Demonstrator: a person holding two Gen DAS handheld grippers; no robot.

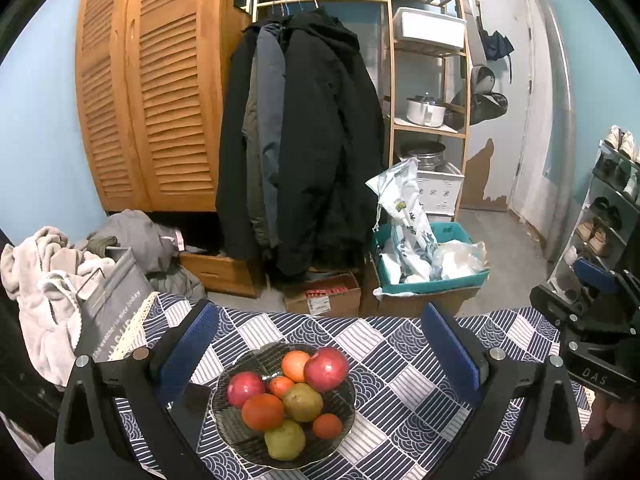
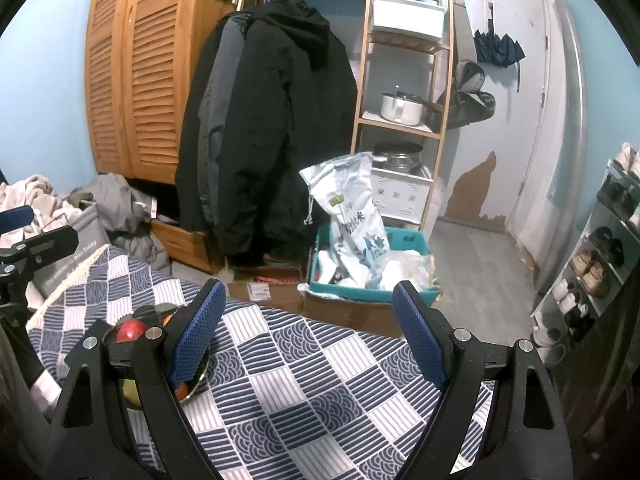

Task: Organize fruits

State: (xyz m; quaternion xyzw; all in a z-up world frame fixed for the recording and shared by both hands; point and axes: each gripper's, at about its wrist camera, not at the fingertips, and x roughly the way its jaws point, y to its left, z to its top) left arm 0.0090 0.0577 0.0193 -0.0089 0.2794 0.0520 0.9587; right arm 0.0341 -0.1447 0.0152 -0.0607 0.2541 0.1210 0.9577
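Note:
A dark glass bowl point(image 1: 344, 404) sits on the blue and white patterned tablecloth point(image 1: 392, 344). It holds two red apples point(image 1: 326, 368), several oranges point(image 1: 262, 412) and two green pears point(image 1: 303, 402). My left gripper point(image 1: 320, 344) is open and empty, its blue pads either side of the bowl and above it. My right gripper point(image 2: 310, 328) is open and empty over bare cloth to the right of the bowl point(image 2: 200, 376), which is mostly hidden behind its left finger point(image 2: 196, 332). A red apple point(image 2: 130, 330) shows there.
The table's far edge drops to cardboard boxes point(image 1: 324, 300) and a teal crate of bags point(image 1: 428, 260). A grey laundry bag point(image 1: 116, 308) stands at the left. Coats point(image 1: 304, 140), a wooden shelf point(image 1: 428, 120) and a shoe rack point(image 2: 592, 268) stand beyond.

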